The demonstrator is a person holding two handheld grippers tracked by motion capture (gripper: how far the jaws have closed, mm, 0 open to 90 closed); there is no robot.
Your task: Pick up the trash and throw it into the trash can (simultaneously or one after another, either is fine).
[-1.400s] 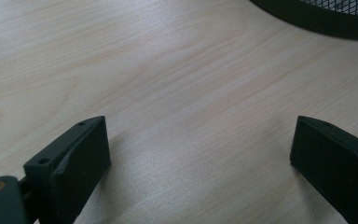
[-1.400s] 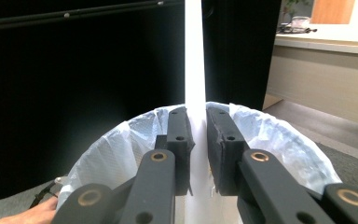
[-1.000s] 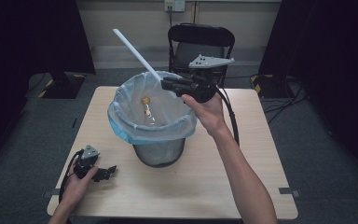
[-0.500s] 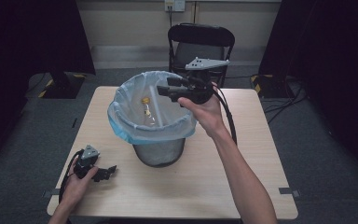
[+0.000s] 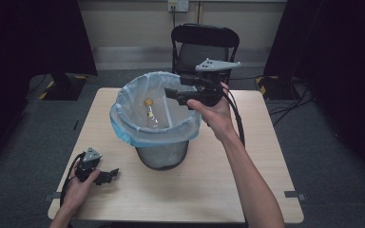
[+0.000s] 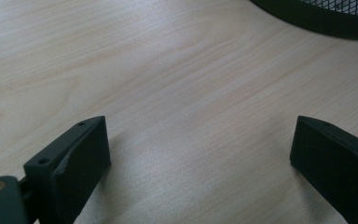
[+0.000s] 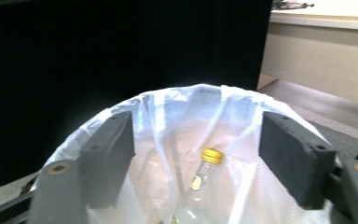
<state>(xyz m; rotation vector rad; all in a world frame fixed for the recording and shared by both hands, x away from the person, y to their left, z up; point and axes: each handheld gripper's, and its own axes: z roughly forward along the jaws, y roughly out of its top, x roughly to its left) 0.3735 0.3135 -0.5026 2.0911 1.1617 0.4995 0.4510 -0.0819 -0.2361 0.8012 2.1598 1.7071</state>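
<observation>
A wire-mesh wastebasket [image 5: 161, 154] lined with a pale blue plastic bag [image 5: 128, 123] stands near the middle of the wooden tabletop [image 5: 247, 190]. Inside it lies a clear bottle [image 7: 193, 193] with a gold cap [image 7: 212, 156], leaning against the liner, and a thin white stick [image 5: 167, 114] rests slanted along the liner's inner wall.

The right tool [image 5: 176, 95] is held in the person's right hand [image 5: 214, 111] over the wastebasket's far right rim, its jaws spread apart and grasping nothing, pointing across the mouth of the wastebasket. A black cable [image 5: 237, 123] trails from it down along the forearm.

The left tool [image 5: 108, 175] lies low on the tabletop to the near left of the wastebasket, held in the person's left hand [image 5: 78, 183]; its jaws stand wide apart with bare wood between them, and the black base of the wastebasket shows just beyond in the left gripper view.

Behind the wastebasket, past the tabletop's far edge, stands a black folding chair [image 5: 204, 40]. Dark curtains [image 5: 28, 38] hang on both sides of the room, and cables [image 5: 290, 102] lie on the grey floor to the right.
</observation>
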